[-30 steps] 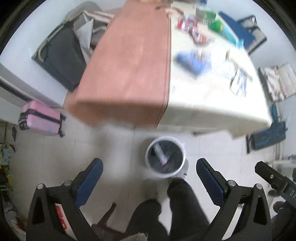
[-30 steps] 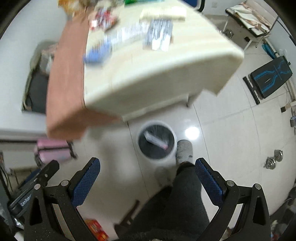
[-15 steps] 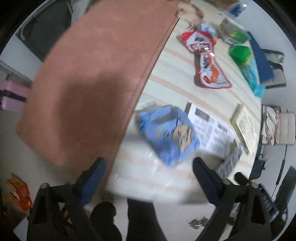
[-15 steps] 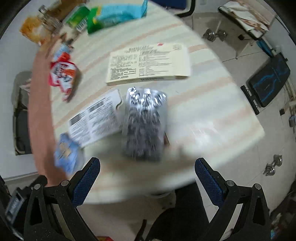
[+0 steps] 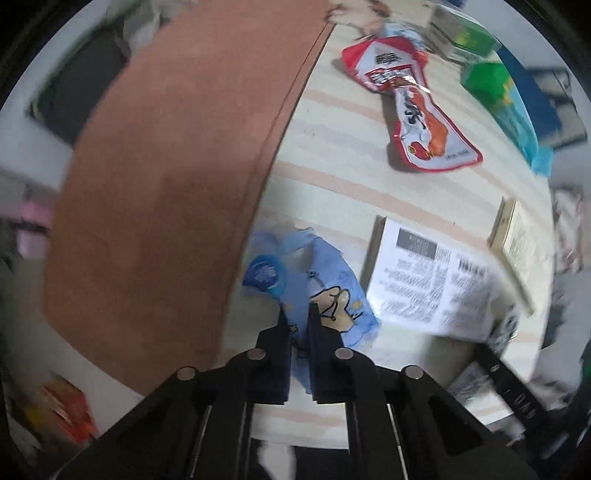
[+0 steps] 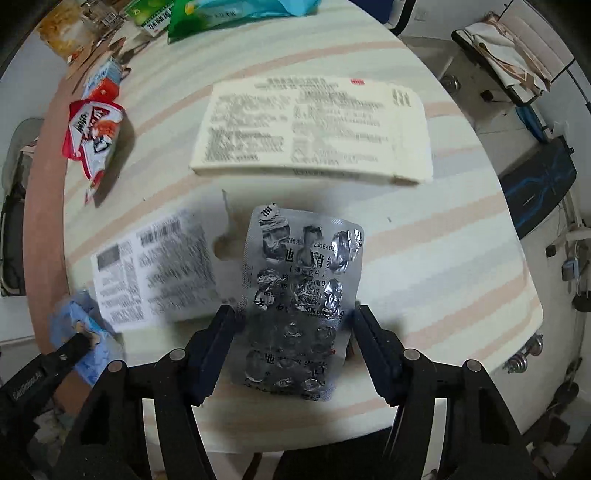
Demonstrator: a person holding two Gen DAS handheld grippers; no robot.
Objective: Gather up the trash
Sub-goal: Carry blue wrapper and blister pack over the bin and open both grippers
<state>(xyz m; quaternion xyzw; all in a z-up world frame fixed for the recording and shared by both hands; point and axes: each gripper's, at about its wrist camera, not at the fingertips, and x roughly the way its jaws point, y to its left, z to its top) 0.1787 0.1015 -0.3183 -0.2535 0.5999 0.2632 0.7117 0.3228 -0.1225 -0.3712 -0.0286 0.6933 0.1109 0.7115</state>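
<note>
Your left hand-held gripper is pinching the crumpled blue wrapper, its jaws pressed together on the film near the counter's front edge, just beside the brown cloth. Your right hand-held gripper is closing around the silver blister pack, which is lying flat between the jaws with its lower end reaching toward the counter's near edge; whether the pads are touching it yet is hard to tell. A printed leaflet is lying between the two pieces, and a cream booklet is sitting farther back. A red snack packet and green packaging are lying toward the far side. The striped counter is leaving bare room to the right of the pack, and tiled floor is showing beyond its curved edge. A second ago both grippers were spread wide over a bin on the floor; now they are down over the counter.
</note>
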